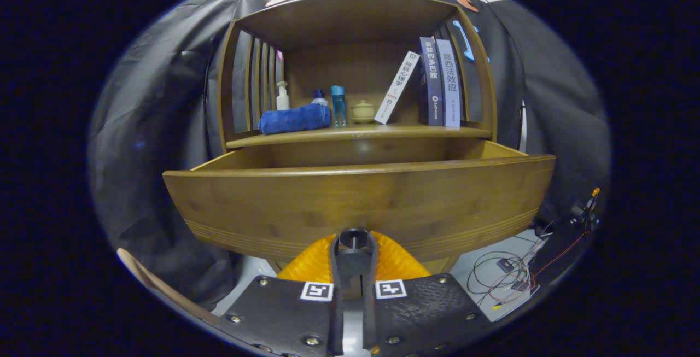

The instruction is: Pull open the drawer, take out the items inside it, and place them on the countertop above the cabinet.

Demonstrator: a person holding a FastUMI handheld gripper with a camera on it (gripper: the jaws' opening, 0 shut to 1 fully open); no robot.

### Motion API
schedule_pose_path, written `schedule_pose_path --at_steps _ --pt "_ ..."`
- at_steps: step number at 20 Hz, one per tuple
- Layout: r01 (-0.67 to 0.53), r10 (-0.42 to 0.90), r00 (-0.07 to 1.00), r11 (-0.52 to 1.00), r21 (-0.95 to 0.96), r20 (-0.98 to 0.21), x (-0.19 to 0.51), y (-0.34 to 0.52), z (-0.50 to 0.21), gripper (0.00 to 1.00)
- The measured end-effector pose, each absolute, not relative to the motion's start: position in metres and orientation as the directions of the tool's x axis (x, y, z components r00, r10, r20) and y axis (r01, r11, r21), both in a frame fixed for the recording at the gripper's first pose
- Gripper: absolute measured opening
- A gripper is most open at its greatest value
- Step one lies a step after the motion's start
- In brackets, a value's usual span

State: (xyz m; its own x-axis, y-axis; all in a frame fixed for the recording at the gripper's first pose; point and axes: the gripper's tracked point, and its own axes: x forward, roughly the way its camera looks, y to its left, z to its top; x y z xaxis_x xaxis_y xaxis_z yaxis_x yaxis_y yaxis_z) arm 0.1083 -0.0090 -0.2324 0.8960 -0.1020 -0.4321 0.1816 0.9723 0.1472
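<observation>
Setting: a booth walled in black cloth, with a wooden cabinet [355,72] standing against it and loose cables [508,275] on the pale floor beside it.
Tabletop: the cabinet's top surface [361,133] carries a rolled blue towel [294,118], a pump bottle [282,96], a slim blue bottle [338,106], a small lidded pot [363,111] and three books [432,86], one of them leaning.
Drawer: the drawer [361,198] stands pulled well out beneath that surface, its front panel just ahead of the fingers.
Knob: a small dark knob [354,236] sits on the lower middle of the drawer front, between the fingertips.
Gripper: the gripper [354,245] has its jaws drawn close together around the knob and appears to grip it.
Drawer contents: hidden behind the front panel, so what lies inside cannot be told.
Progress: the opening step looks done; releasing the knob, lifting items out and setting them on the tabletop are judged still to come.
</observation>
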Motion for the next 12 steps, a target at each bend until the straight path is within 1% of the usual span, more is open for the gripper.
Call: schedule_pose_path --at_steps 4,6,8,11,12 --pt "0.152 -0.075 0.887 0.979 0.137 -0.456 0.079 -0.002 -0.230 0.14" --pt "0.159 -0.081 0.882 0.978 0.132 -0.465 0.069 -0.005 -0.231 0.14" --pt "0.156 -0.064 0.880 0.975 0.158 -0.471 0.065 -0.004 -0.231 0.14" --pt "0.144 -0.071 0.872 0.983 0.114 -0.484 0.064 -0.005 -0.231 0.14" --pt "0.136 -0.067 0.869 0.985 0.106 -0.491 0.066 -0.004 -0.231 0.20"
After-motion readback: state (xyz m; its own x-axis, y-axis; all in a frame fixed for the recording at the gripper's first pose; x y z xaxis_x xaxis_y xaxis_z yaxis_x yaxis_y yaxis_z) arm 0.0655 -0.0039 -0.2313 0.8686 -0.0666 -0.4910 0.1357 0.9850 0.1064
